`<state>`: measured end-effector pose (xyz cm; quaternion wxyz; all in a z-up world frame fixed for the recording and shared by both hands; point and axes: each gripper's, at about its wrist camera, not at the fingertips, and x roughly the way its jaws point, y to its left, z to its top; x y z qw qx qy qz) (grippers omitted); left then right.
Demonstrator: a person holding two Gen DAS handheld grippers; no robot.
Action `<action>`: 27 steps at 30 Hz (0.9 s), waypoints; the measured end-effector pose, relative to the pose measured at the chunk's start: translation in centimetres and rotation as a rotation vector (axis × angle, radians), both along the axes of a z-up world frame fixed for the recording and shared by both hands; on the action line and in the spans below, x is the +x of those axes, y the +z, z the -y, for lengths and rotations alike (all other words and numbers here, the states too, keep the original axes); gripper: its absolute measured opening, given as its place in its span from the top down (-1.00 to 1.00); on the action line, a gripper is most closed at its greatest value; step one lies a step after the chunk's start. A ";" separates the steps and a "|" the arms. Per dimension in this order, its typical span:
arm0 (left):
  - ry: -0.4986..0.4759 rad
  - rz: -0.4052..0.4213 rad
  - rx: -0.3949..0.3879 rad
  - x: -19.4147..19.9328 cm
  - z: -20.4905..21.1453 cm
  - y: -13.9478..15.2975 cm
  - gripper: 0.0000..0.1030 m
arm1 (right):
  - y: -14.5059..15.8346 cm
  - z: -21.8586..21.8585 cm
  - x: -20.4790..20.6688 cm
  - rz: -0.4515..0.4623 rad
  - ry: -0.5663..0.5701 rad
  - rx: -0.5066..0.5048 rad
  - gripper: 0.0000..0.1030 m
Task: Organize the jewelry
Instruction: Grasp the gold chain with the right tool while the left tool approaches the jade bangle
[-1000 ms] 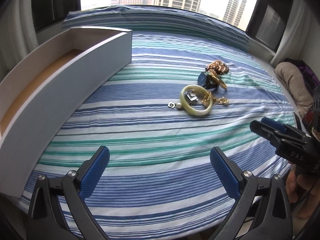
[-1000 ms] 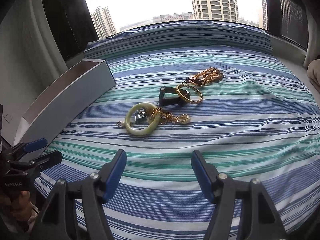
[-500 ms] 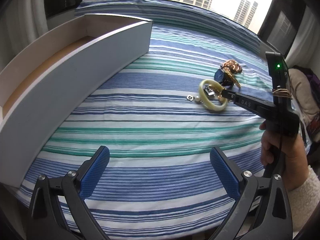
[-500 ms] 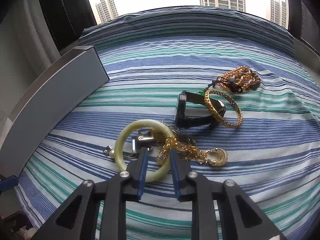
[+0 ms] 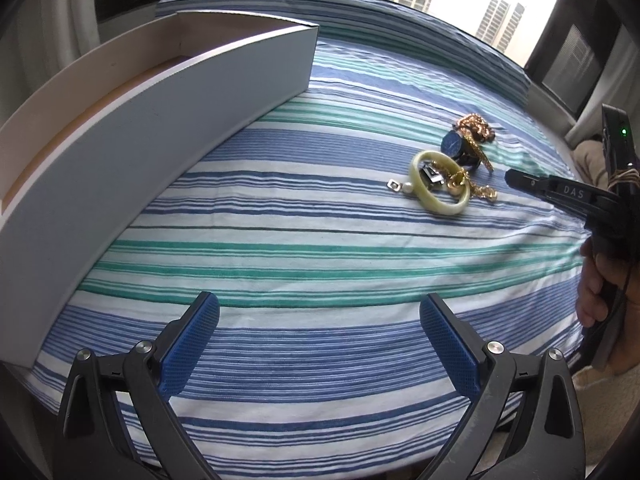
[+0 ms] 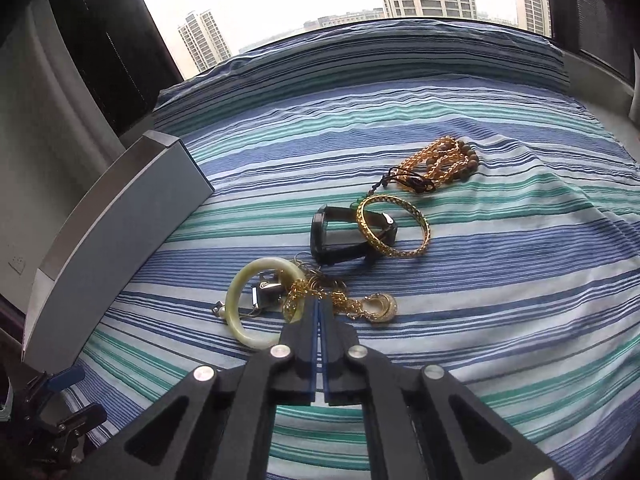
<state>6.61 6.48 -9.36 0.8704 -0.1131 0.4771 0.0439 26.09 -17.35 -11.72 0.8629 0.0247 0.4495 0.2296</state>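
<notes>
A small heap of jewelry lies on the striped bedsheet point(image 5: 320, 216). It holds a pale jade bangle point(image 5: 438, 210) point(image 6: 240, 292), a dark watch point(image 5: 454, 144) point(image 6: 320, 236), a gold bangle point(image 6: 394, 255), amber beads point(image 6: 440, 160) and a gold chain with a ring pendant point(image 6: 380, 308) point(image 5: 486, 192). My right gripper point(image 6: 318, 304) point(image 5: 510, 179) is shut. Its tips sit at the chain beside the jade bangle and hide part of it. From the left wrist view nothing hangs from the tips. My left gripper point(image 5: 320, 344) point(image 6: 60, 400) stays open over bare sheet, well short of the heap.
An open grey-white box point(image 5: 160, 140) point(image 6: 120, 232) stands on the left side of the bed. A pearl earring point(image 5: 407, 188) lies just left of the jade bangle. A person's hand point(image 5: 596, 292) grips the right tool. A window and curtains are behind the bed.
My right gripper went from wide open to shut while moving in to the heap. In the left wrist view its tip has since drawn back right of the jade bangle. The left gripper stays open.
</notes>
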 end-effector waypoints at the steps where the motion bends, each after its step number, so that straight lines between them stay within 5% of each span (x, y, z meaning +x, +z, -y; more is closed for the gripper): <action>1: -0.004 -0.001 0.004 0.0 0.2 0.0 -0.95 | -0.3 -0.2 0.2 -0.010 0.008 0.000 0.88; 5: -0.012 0.007 0.032 -0.4 0.6 0.5 -0.95 | -1.5 -1.9 1.2 0.001 0.108 -0.057 0.46; 18: 0.007 -0.016 0.015 -0.2 0.2 0.2 -0.95 | -3.9 -4.8 2.3 0.122 0.500 -0.376 0.47; 22: 0.013 -0.019 0.023 -0.3 0.0 0.2 -0.95 | -4.3 -5.7 3.2 0.143 0.549 -0.395 0.48; 25: 0.027 -0.022 0.023 -0.3 -0.4 0.1 -0.95 | -4.0 -5.6 3.3 0.125 0.569 -0.364 0.82; 27: 0.035 -0.025 0.019 -0.3 -0.6 -0.1 -0.95 | -3.1 -5.0 2.9 0.124 0.549 -0.325 0.83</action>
